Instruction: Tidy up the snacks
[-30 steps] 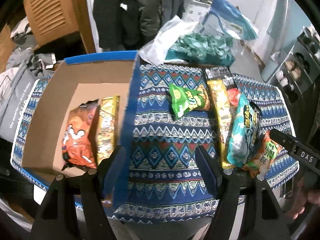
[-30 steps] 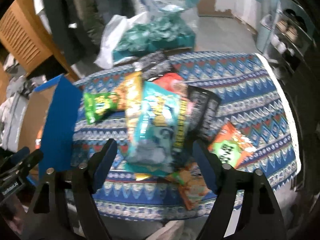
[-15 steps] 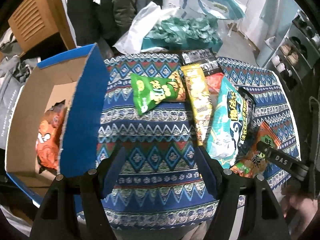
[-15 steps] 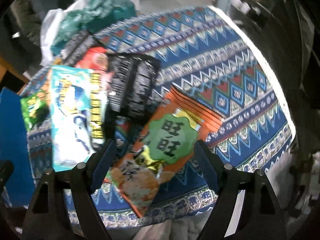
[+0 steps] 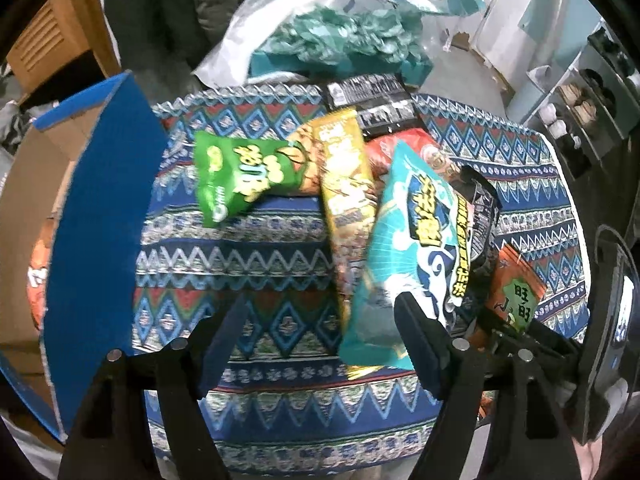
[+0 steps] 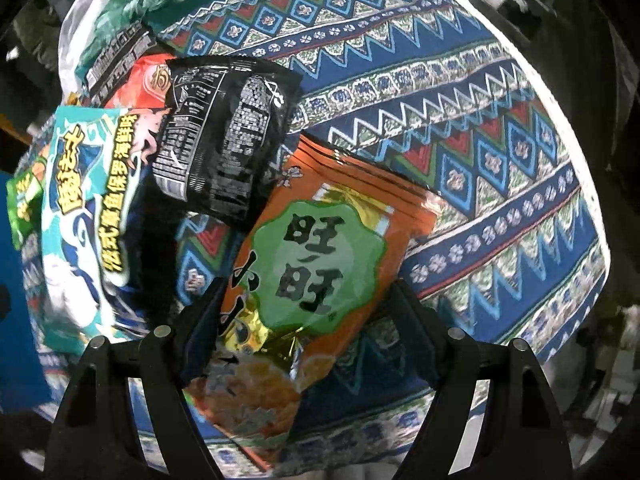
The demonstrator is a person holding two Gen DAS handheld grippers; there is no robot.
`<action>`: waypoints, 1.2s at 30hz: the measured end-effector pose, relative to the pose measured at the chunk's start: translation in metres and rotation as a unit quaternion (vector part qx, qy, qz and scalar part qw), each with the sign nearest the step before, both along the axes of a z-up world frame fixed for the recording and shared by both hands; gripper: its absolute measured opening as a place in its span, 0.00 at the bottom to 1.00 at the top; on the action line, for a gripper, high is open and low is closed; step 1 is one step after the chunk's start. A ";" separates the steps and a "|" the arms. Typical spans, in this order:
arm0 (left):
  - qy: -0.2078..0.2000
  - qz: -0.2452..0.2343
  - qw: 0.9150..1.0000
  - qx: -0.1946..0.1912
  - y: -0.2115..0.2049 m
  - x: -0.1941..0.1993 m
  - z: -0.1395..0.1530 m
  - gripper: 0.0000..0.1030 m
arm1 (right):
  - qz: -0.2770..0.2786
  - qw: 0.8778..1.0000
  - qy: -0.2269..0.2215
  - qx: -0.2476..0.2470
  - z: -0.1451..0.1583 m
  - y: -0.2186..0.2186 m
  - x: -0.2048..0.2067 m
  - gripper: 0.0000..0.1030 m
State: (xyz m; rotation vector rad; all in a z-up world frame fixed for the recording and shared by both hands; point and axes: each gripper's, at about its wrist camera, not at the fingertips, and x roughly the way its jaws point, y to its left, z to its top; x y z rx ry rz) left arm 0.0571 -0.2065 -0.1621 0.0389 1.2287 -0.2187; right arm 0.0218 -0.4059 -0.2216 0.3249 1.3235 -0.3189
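Snack bags lie on the patterned tablecloth [image 5: 256, 256]. My right gripper [image 6: 308, 312] is open, its jaws on either side of an orange bag with a green label [image 6: 316, 264], low over it. A black bag [image 6: 228, 136] and a teal bag [image 6: 84, 216] lie to its left. My left gripper [image 5: 320, 320] is open and empty above the cloth, with the teal bag [image 5: 412, 240] by its right finger. A green bag [image 5: 240, 176], a long yellow bag [image 5: 344, 188] and the orange bag [image 5: 516, 288] lie ahead. An open cardboard box [image 5: 96, 216] with blue flaps stands at left.
An orange bag [image 5: 38, 272] lies inside the box. A white plastic bag with teal packets [image 5: 332, 36] sits beyond the table's far edge. Shelving [image 5: 592, 80] stands at right. The table's right edge [image 6: 580, 152] drops off close by.
My right gripper has moved down and right, closing in on the orange bag, now between its jaws. My left gripper has swung right, away from the box toward the snack pile.
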 end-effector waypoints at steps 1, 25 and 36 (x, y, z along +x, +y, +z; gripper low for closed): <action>0.004 -0.003 1.000 -0.002 -0.004 0.001 -0.002 0.75 | 0.007 1.000 -0.002 -0.007 0.001 0.000 0.000 0.68; 0.030 -0.049 0.995 0.086 -0.086 0.015 -0.041 0.86 | 0.027 0.999 -0.016 -0.029 -0.002 -0.041 -0.008 0.67; 0.042 -0.052 0.996 0.055 -0.080 0.022 -0.056 0.82 | 0.024 0.999 -0.007 -0.034 -0.020 -0.038 0.008 0.70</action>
